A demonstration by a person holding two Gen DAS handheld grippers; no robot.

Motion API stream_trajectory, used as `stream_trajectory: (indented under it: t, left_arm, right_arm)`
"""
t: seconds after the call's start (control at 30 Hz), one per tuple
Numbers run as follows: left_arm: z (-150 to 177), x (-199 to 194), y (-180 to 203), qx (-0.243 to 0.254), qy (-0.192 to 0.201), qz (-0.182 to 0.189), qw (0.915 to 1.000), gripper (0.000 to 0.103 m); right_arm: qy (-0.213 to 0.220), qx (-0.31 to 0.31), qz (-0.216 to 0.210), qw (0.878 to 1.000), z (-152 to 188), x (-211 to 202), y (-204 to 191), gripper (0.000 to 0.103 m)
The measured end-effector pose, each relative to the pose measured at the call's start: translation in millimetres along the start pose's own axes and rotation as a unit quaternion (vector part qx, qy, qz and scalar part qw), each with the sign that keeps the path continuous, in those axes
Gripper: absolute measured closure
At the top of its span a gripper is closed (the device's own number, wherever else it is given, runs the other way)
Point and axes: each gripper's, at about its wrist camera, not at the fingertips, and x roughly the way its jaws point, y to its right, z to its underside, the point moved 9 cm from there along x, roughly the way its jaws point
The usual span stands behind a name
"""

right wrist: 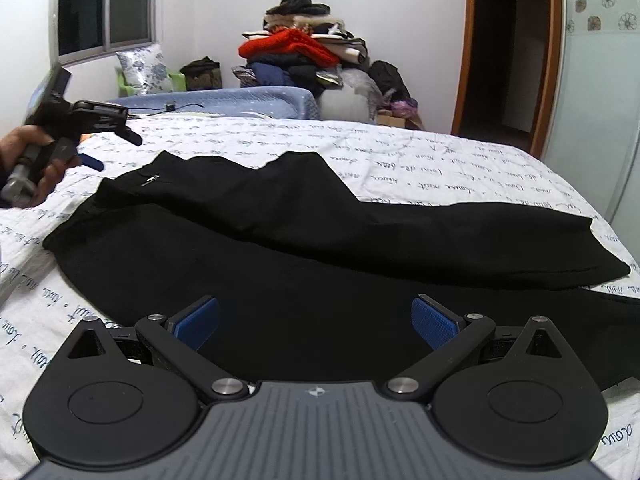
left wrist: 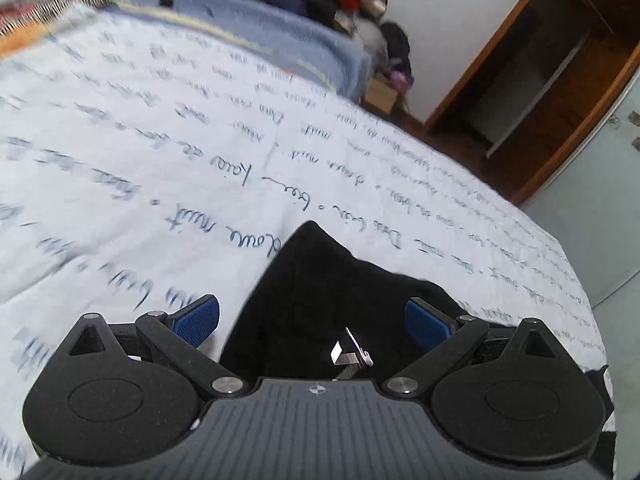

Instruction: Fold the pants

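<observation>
Two legs of the black pants (right wrist: 320, 240) lie spread across the bed (right wrist: 440, 160). My left gripper (left wrist: 312, 320) and right gripper (right wrist: 316, 320) both gape empty above the cloth; I'd pinch the waistband and hem together, lifting evenly to avoid bunching

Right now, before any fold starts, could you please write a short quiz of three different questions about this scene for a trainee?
1. True or false: the right gripper is open, with nothing between its fingers.
2. What lies under the black pants? A) bare wooden floor B) white bedspread with blue handwriting C) green towel
3. Fill in: in the right wrist view, the left gripper is near the ____ end of the pants.

Key: 1 true; 2 B, the bedspread; 3 waist, where a small metal clasp shows.
</observation>
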Motion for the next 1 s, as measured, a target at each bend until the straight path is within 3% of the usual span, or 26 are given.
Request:
stream_trajectory:
  t: [0.17, 0.27, 0.4, 0.43, 0.5, 0.53, 0.6, 0.67, 0.7, 0.77, 0.83, 0.9, 1.0]
  left_arm:
    - [-6, 49, -6, 0.029, -0.035, -0.017, 0.9988, 0.003]
    - [-9, 64, 8, 0.081, -0.04, -0.02, 0.9957, 0.004]
    - [-9, 81, 23, 0.156, -0.064, -0.042, 0.9848, 0.01]
    - [-10, 83, 27, 0.173, -0.065, -0.047, 0.9816, 0.015]
    - [-11, 85, 30, 0.205, -0.063, -0.054, 0.9752, 0.042]
    - [-12, 84, 34, 0.222, -0.06, -0.053, 0.9717, 0.047]
    - [-12, 81, 42, 0.255, -0.054, -0.053, 0.964, 0.076]
    - [-11, 70, 54, 0.293, -0.031, -0.05, 0.9543, 0.085]
    - [-8, 60, 61, 0.323, -0.007, -0.054, 0.945, 0.086]
    - [-6, 38, 74, 0.368, 0.039, -0.055, 0.9273, 0.086]
    - [-7, 8, 84, 0.385, 0.089, -0.036, 0.9178, 0.086]
    - [-12, -23, 92, 0.38, 0.128, -0.013, 0.9159, 0.086]
    - [-14, -68, 101, 0.362, 0.187, 0.02, 0.9131, 0.087]
  right_arm:
    - [-0.009, 0.002, 0.005, 1.0, -1, 9, 4, 0.0]
    - [-0.007, -0.004, -0.008, 1.0, -7, 12, 3, 0.0]
    - [-0.003, -0.032, -0.028, 0.999, -24, 23, 1, 0.0]
    - [-0.001, -0.042, -0.026, 0.999, -29, 28, 1, 0.0]
    - [0.003, -0.054, -0.024, 0.998, -38, 35, 3, 0.0]
    - [0.003, -0.06, -0.025, 0.998, -43, 38, 3, 0.0]
    - [0.006, -0.072, -0.034, 0.997, -53, 43, 2, 0.0]
    - [0.019, -0.09, -0.052, 0.994, -64, 45, 1, 0.0]
    - [0.032, -0.103, -0.066, 0.992, -70, 45, 2, 0.0]
    - [0.085, -0.143, -0.107, 0.98, -83, 41, 8, 0.0]
    - [0.117, -0.178, -0.136, 0.968, -93, 44, 18, 0.0]
    - [0.08, -0.203, -0.161, 0.963, -101, 66, 33, 0.0]
    - [-0.013, -0.202, -0.166, 0.965, -109, 110, 56, 0.0]
